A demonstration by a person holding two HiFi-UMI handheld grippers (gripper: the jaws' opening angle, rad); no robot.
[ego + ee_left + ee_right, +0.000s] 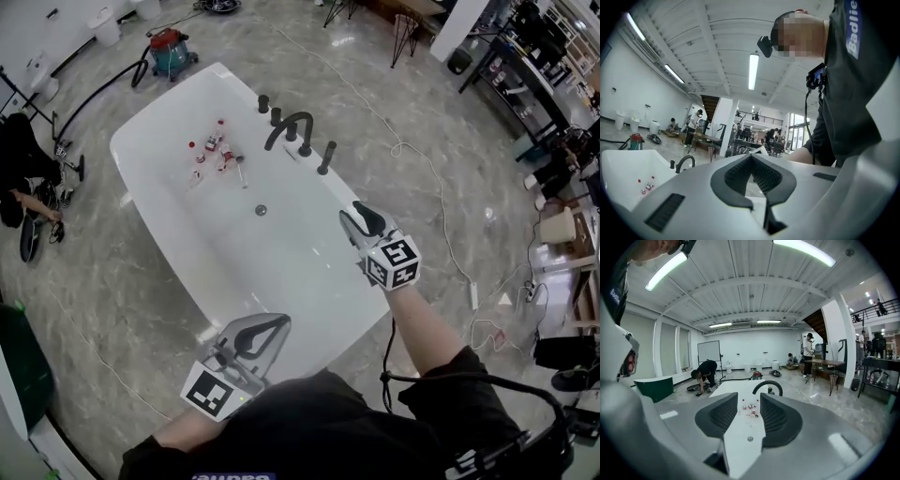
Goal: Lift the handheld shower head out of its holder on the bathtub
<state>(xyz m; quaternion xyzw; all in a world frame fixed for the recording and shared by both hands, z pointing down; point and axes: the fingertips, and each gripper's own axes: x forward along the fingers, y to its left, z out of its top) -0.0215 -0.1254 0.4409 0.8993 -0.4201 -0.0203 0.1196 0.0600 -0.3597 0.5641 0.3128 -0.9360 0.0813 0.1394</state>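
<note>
Evidently approaching: right hand-held gripper open, empty; left hand-held gripper closed on nothing. Shower head stands in its holder on the bathtub rim, well apart; next, reach and clamp it.

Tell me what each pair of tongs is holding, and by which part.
Nothing is held. The left tongs are shut on nothing; the right tongs stand open, with only the bathtub visible beyond the gap.
</note>
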